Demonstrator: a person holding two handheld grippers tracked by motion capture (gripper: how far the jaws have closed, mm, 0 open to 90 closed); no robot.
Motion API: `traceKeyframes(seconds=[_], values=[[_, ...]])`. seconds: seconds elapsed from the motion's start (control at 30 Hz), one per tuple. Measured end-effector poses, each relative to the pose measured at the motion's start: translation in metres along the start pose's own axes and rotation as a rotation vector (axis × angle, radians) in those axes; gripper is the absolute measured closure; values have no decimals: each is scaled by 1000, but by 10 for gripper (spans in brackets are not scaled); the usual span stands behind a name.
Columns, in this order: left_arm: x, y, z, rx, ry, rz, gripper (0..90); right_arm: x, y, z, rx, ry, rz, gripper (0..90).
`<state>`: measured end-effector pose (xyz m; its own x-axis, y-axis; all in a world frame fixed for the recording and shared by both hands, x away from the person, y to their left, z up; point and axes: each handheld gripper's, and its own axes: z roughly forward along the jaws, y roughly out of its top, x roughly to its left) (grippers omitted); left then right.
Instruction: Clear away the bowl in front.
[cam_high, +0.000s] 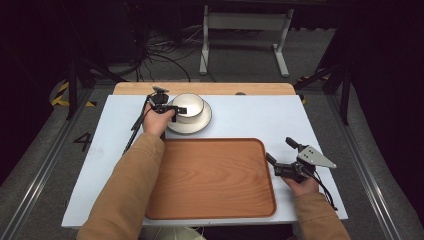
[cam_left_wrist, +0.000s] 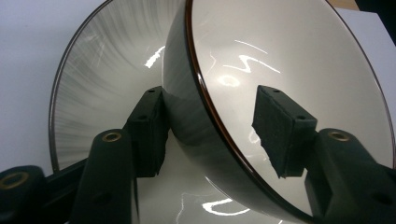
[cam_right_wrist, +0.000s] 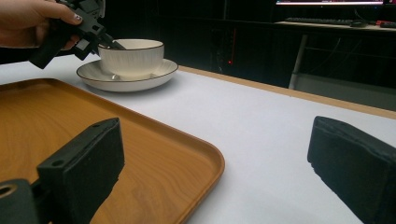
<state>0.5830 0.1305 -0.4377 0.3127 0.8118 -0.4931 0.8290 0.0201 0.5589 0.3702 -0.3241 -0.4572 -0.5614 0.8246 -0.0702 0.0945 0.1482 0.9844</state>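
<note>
White tabletop (cam_high: 250, 120) on dark floor, cables and a metal stand behind, upper part of the high view. Bowl (cam_high: 188, 106) sits on a plate (cam_high: 192, 126) at upper centre-left of the high view, just beyond the far edge of the wooden tray (cam_high: 212, 177). My left gripper (cam_high: 167, 109) straddles the bowl's near rim: in the left gripper view one pad (cam_left_wrist: 149, 133) is outside the wall, the other pad (cam_left_wrist: 280, 130) inside; jaws around the rim, can't tell if they're actually pinching. My left hand (cam_high: 157, 122) is just below the plate. My right gripper (cam_high: 280, 167) is at lower right, beside the tray's right edge, jaws apart, nothing between them; in the right gripper view one pad is over the tray corner (cam_right_wrist: 205, 163), the other over bare table.
</note>
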Motion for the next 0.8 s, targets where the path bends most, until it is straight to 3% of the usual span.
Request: traceKeyframes(seconds=[0.3,0.53,0.63,0.8], values=[[-7,-1,1,-15,58,-29,670,1,0,0,-1,-3,-5,40],[-8,-1,-1,-25,92,-20,798,1,0,0,-5,-2,-7,42],[-9,-1,-1,-28,99,-20,801,1,0,0,-5,-2,-8,42],[-15,-2,-2,-30,143,5,806,1,0,0,-4,-3,-9,42]])
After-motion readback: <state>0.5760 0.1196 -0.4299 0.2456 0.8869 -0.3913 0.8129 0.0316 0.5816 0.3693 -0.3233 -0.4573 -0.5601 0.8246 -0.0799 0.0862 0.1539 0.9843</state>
